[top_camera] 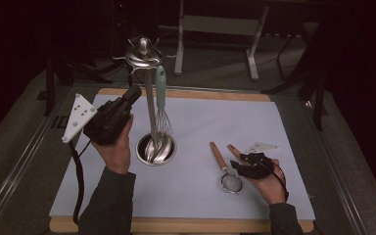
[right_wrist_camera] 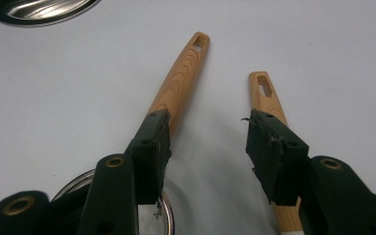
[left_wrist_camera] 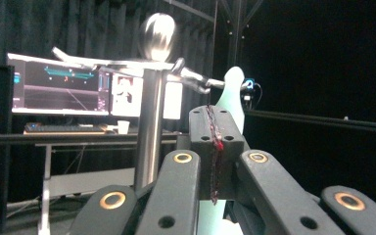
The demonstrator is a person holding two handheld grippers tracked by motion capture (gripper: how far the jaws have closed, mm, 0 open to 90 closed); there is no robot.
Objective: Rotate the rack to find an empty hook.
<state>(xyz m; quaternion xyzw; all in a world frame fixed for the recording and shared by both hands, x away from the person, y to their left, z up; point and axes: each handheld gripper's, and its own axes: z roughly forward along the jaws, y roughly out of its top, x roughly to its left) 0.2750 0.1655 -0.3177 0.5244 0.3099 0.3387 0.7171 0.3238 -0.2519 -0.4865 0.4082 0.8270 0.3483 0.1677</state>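
Left gripper view: monitors (left_wrist_camera: 61,88) behind rack (left_wrist_camera: 149,122).

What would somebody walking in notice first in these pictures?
Probably the tall steel utensil stand at the back middle of the pale blue mat, with a mint-handled whisk hanging from it over its round base. The left gripper, jaws shut, is raised beside the stand's top. On the right, the right gripper rests open over two wooden-handled tools, a small strainer and a second handle.
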